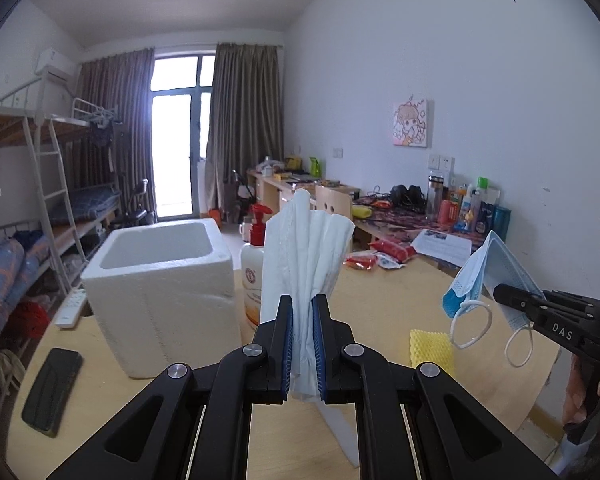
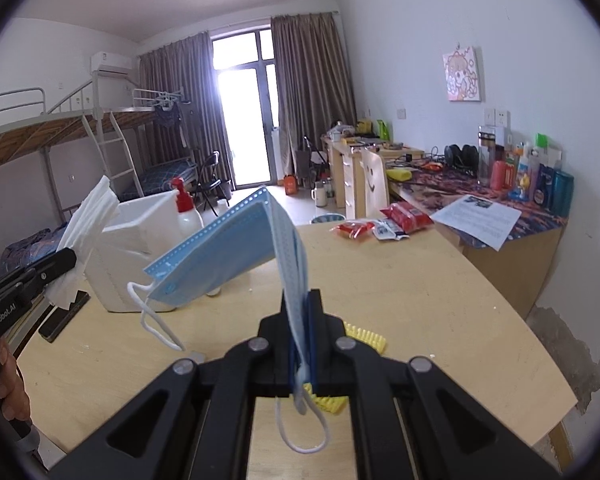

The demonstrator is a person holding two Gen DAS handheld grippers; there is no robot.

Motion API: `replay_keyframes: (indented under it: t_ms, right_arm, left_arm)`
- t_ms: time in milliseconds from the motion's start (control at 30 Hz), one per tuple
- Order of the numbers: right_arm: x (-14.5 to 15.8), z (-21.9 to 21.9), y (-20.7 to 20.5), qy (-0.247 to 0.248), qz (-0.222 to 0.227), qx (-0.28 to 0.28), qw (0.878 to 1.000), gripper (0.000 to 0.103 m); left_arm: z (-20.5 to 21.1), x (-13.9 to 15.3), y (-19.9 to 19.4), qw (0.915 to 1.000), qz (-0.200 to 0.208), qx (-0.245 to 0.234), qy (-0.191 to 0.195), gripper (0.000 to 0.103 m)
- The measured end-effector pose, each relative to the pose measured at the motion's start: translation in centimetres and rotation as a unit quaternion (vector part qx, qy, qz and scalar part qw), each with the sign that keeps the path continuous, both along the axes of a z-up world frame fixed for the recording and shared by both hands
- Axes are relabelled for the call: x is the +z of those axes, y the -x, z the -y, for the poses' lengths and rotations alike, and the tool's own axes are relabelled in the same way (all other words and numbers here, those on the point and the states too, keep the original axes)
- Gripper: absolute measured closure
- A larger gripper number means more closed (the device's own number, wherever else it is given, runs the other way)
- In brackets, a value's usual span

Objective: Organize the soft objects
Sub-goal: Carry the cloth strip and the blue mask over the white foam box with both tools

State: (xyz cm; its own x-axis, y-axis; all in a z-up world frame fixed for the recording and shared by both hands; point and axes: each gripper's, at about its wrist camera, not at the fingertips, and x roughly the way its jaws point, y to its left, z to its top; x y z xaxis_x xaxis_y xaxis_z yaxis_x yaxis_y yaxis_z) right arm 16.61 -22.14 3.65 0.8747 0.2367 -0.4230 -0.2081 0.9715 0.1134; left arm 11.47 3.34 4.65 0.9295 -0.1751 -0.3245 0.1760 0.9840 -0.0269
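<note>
My left gripper is shut on a folded white tissue and holds it upright above the table; the tissue also shows in the right wrist view. My right gripper is shut on a blue face mask, held in the air with its ear loops hanging; the mask also shows in the left wrist view. A white foam box stands open on the table left of the tissue. A yellow foam net lies on the table below the mask.
A lotion pump bottle stands beside the box. A black phone and a white remote lie at the table's left. Red snack packets lie at the far edge. A cluttered desk and bunk beds flank the table.
</note>
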Motion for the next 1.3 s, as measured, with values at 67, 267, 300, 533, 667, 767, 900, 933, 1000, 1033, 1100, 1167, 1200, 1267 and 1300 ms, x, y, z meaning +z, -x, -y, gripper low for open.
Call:
replay_keyframes:
  t_ms: [67, 267, 300, 533, 667, 767, 900, 933, 1000, 1033, 1100, 1167, 1200, 1267, 1300]
  right_arm:
    - [0.3, -0.3, 0.2, -0.001, 0.005, 0.004, 1.0, 0.096]
    - [0.9, -1.6, 0.7, -0.003, 0.018, 0.025, 1.0, 0.096]
    - [1.0, -2.1, 0.7, -0.005, 0.019, 0.031, 0.999, 0.096]
    - [1.1, -5.5, 0.5, -0.011, 0.022, 0.081, 0.996, 0.096]
    - [1.4, -7.8, 0.5, -0.01, 0.027, 0.11, 0.994, 0.096]
    - [1.6, -9.1, 0.8, -0.01, 0.03, 0.128, 0.991, 0.095]
    - [1.8, -11.0, 0.6, -0.009, 0.029, 0.152, 0.988, 0.095]
    - [1.8, -11.5, 0.5, -0.009, 0.03, 0.157, 0.987, 0.095]
    - [1.7, -12.1, 0.5, -0.007, 0.03, 0.163, 0.986, 0.095]
    - [1.6, -12.5, 0.5, -0.006, 0.029, 0.168, 0.985, 0.095]
    - [1.5, -13.0, 0.4, -0.003, 0.028, 0.174, 0.984, 0.095]
    - [1.4, -13.2, 0.1, -0.002, 0.027, 0.177, 0.984, 0.095]
    - [1.5, -13.3, 0.0, -0.001, 0.027, 0.179, 0.984, 0.095]
    - [1.5, -13.3, 0.2, -0.001, 0.028, 0.178, 0.984, 0.095]
    - [1.5, -13.3, 0.2, -0.002, 0.028, 0.178, 0.984, 0.095]
  left_arm:
    - [-0.3, 0.2, 0.5, 1.0, 0.004, 0.004, 0.0, 0.093]
    - [-1.7, 0.6, 2.3, 0.9992, 0.018, 0.034, -0.01, 0.093]
    - [-2.0, 0.6, 2.4, 0.9991, 0.018, 0.038, -0.01, 0.093]
    - [-4.3, 0.9, 4.2, 0.9963, 0.025, 0.081, -0.016, 0.093]
    - [-5.8, 1.0, 5.0, 0.9937, 0.026, 0.108, -0.016, 0.093]
    - [-6.6, 1.1, 5.4, 0.9919, 0.028, 0.123, -0.014, 0.093]
    - [-7.8, 1.1, 6.1, 0.9901, 0.03, 0.137, -0.013, 0.093]
    - [-8.0, 1.1, 6.1, 0.9898, 0.03, 0.139, -0.012, 0.093]
    - [-8.4, 1.1, 6.3, 0.9889, 0.03, 0.145, -0.011, 0.093]
    - [-8.6, 1.0, 6.4, 0.9885, 0.03, 0.148, -0.009, 0.093]
    - [-9.0, 1.0, 6.5, 0.9876, 0.03, 0.154, -0.003, 0.093]
    - [-9.0, 0.9, 6.5, 0.9876, 0.028, 0.155, -0.004, 0.093]
    - [-9.0, 0.8, 6.4, 0.9874, 0.027, 0.156, -0.004, 0.093]
    - [-9.1, 0.7, 6.4, 0.9879, 0.024, 0.153, -0.004, 0.093]
    - [-9.1, 0.6, 6.4, 0.9882, 0.023, 0.151, -0.002, 0.093]
